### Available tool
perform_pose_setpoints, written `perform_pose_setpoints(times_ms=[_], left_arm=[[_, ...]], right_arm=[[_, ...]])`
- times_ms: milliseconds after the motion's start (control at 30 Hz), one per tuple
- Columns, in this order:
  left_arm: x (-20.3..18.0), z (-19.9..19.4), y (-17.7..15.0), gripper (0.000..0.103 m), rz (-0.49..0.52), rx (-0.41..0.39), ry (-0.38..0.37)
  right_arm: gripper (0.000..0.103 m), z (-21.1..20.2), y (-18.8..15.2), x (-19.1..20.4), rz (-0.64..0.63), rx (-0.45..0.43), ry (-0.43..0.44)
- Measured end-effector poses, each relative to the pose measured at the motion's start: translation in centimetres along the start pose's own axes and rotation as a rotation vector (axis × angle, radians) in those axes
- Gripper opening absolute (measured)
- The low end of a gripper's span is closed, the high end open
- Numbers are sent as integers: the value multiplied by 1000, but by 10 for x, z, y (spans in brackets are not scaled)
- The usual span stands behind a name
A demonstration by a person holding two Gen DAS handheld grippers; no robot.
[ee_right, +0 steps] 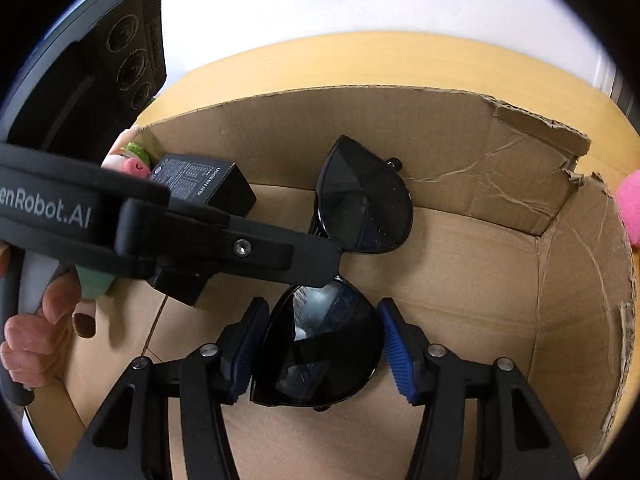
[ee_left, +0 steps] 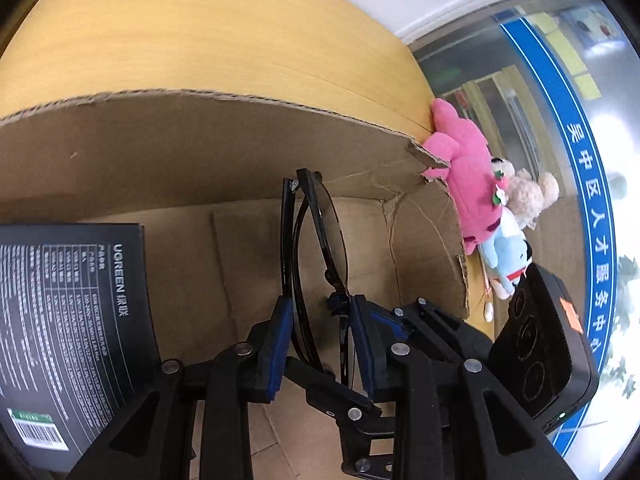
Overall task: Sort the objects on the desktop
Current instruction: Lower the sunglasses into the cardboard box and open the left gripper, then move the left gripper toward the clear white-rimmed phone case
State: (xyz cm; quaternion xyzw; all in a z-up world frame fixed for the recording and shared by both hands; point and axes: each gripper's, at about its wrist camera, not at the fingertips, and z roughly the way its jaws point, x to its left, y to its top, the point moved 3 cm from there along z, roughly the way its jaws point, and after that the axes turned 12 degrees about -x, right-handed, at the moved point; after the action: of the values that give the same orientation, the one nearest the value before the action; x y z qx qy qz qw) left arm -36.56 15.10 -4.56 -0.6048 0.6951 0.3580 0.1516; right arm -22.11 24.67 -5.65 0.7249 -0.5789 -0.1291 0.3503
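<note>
Black sunglasses (ee_left: 316, 248) are held over the inside of an open cardboard box (ee_left: 200, 152). My left gripper (ee_left: 320, 340) is shut on the sunglasses at the bridge, lenses edge-on to its camera. In the right wrist view the sunglasses (ee_right: 360, 208) show face-on, with the left gripper's finger (ee_right: 256, 248) reaching in from the left. My right gripper (ee_right: 320, 344) stands with its blue pads on either side of the near lens (ee_right: 320, 344); the right pad is clear of the frame, so it is open. A black UGREEN box (ee_left: 68, 328) lies in the cardboard box, also in the right wrist view (ee_right: 200, 192).
The cardboard box (ee_right: 500, 152) sits on a yellow wooden table (ee_left: 200, 32). Pink, beige and blue plush toys (ee_left: 476, 184) lie outside the box's torn corner. A plush toy (ee_right: 132, 160) also lies beyond the box's left wall. A glass partition with blue lettering (ee_left: 592, 208) stands behind.
</note>
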Motion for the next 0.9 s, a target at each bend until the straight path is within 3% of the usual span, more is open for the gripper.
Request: perform_pose_setpoints(times_ms=[267, 367, 467, 533, 667, 700, 800, 900], left_arm=[[-8, -36, -2, 35, 5, -97, 91], [-24, -73, -7, 37, 57, -203, 130], [-49, -123, -23, 51, 166, -347, 176], [-72, -161, -43, 70, 257, -467, 234], [-106, -242, -99, 98, 395, -757, 386], [-115, -263, -119, 103, 428, -835, 429], [-127, -291, -159, 103, 468, -927, 505], [-131, -302, -191, 103, 477, -925, 523]], right_arm=[[62, -16, -8, -8, 60, -19, -14], [65, -38, -7, -8, 64, -56, -27], [75, -74, -7, 3, 13, -106, -73], [79, -104, -8, 12, -33, -156, -99], [82, -157, -8, 44, -79, -277, -150], [83, -154, 8, 51, -83, -302, -153], [84, -186, -14, 65, -86, -369, -159], [84, -208, -22, 90, -105, -409, -182]])
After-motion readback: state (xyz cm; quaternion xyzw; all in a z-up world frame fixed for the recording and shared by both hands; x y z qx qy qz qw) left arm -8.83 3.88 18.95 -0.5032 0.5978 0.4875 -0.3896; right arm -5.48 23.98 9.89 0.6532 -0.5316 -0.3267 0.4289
